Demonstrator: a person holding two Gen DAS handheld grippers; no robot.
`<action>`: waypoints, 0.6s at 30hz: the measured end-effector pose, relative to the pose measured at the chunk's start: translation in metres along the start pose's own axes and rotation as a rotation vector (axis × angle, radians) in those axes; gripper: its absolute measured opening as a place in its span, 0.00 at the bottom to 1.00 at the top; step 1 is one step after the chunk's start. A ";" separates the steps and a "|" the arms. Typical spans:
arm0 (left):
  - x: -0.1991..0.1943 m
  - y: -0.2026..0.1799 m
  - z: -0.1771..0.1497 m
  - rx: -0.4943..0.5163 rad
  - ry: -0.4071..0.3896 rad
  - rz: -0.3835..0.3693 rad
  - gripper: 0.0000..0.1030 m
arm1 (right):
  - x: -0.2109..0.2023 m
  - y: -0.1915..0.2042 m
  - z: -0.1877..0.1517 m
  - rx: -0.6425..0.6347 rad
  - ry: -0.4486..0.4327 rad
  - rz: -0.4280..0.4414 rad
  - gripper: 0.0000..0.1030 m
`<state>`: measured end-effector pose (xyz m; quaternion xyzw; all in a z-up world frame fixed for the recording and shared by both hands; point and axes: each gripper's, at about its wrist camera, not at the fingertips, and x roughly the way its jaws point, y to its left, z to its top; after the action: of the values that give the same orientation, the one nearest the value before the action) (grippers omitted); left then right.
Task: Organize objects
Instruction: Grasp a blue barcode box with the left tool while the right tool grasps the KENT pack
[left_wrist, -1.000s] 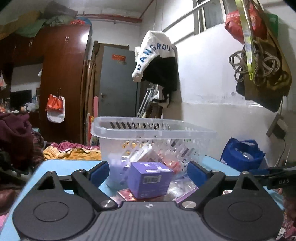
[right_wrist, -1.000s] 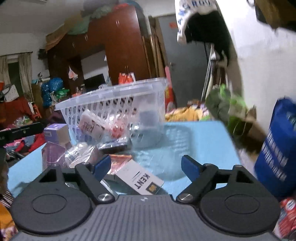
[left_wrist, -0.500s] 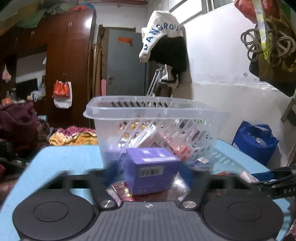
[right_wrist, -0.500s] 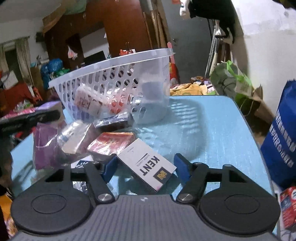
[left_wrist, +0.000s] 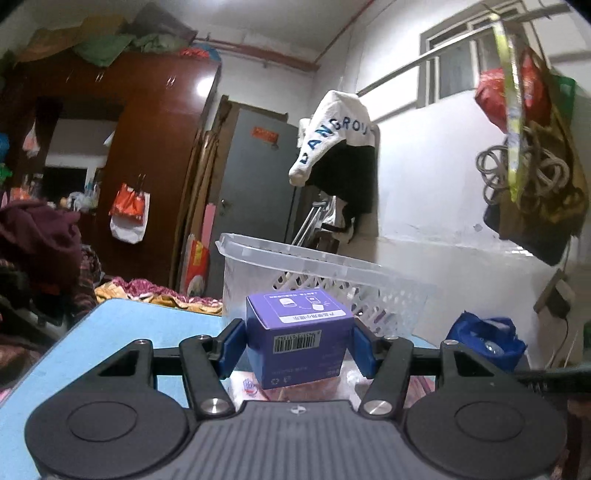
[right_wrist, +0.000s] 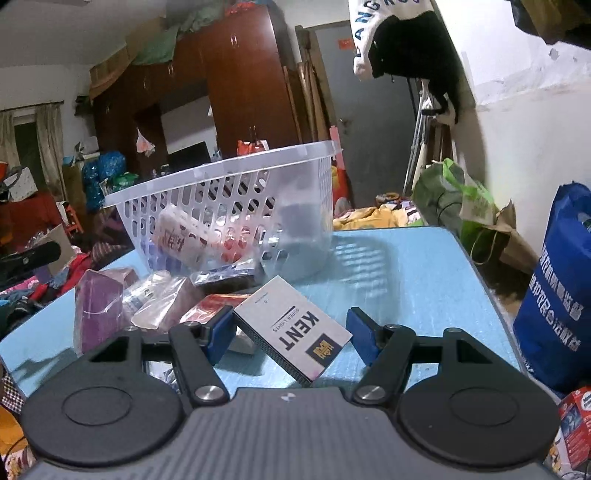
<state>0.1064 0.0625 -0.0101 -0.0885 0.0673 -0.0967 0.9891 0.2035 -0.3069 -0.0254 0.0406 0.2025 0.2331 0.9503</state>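
Note:
My left gripper (left_wrist: 295, 343) is shut on a purple box (left_wrist: 299, 328) with a barcode facing me; both blue pads press its sides. It hangs in front of the clear plastic basket (left_wrist: 332, 264), just over the packets on the blue table (left_wrist: 129, 332). My right gripper (right_wrist: 291, 332) is shut on a white KENT box (right_wrist: 291, 325), which sits cornerwise between the pads, tilted, low over the table (right_wrist: 406, 277). In the right wrist view the basket (right_wrist: 221, 173) stands further back to the left, with several packets inside.
A pile of loose packets lies in front of the basket: a purple one (right_wrist: 99, 306), clear-wrapped ones (right_wrist: 159, 299) and a red one (right_wrist: 207, 310). A blue bag (right_wrist: 557, 295) stands off the table's right edge. Clothes and bags hang on the wall.
Both grippers have narrowed from wide open. The left pads have come onto the purple box. The right pads have come onto the KENT box, which has tilted up.

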 end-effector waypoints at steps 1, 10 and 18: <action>-0.001 -0.002 -0.001 0.007 -0.004 -0.002 0.61 | -0.001 0.001 0.000 -0.009 -0.007 -0.005 0.67; -0.005 -0.002 -0.011 0.051 -0.018 -0.026 0.61 | -0.016 0.010 -0.008 -0.078 -0.147 -0.040 0.67; -0.006 0.005 -0.016 0.031 -0.013 -0.026 0.61 | -0.018 0.010 -0.007 -0.077 -0.169 -0.031 0.67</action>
<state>0.0996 0.0658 -0.0255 -0.0748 0.0582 -0.1098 0.9894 0.1819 -0.3060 -0.0237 0.0204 0.1130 0.2218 0.9683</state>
